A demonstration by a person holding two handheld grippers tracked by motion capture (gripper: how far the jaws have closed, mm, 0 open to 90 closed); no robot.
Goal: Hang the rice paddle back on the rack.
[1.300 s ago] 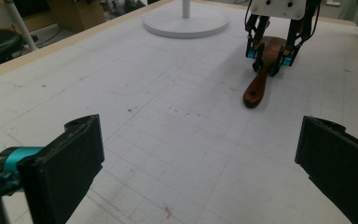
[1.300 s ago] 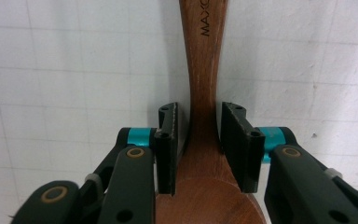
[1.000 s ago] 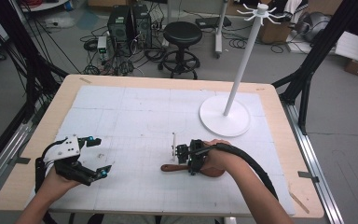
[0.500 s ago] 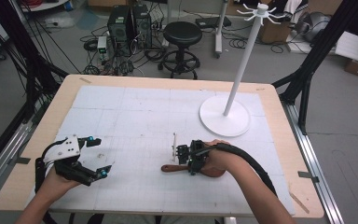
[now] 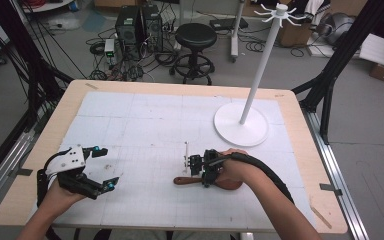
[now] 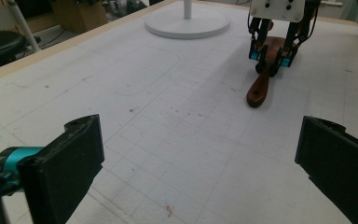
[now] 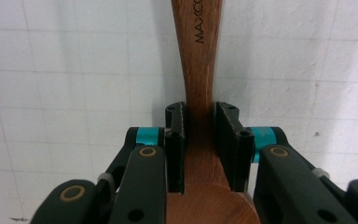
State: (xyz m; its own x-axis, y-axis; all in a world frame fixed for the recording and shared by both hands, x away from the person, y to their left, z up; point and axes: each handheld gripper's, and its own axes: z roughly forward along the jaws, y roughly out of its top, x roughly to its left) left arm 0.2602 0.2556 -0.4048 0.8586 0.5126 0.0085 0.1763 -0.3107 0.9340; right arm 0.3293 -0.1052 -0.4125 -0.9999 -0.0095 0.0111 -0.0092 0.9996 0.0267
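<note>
White gridded table near-centre is bearing the wooden spoon, whose stiff, light, smooth neck (best hold) my right gripper is pinching, left gripper idling spread.

Lab: computer towers, floor cables, black rig frame

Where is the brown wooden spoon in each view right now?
High view: brown wooden spoon lies low centre, under the right gripper.
Left gripper view: upper right.
Right gripper view: centre, handle between the jaws.
Shared landmark: white gridded table mat.
</note>
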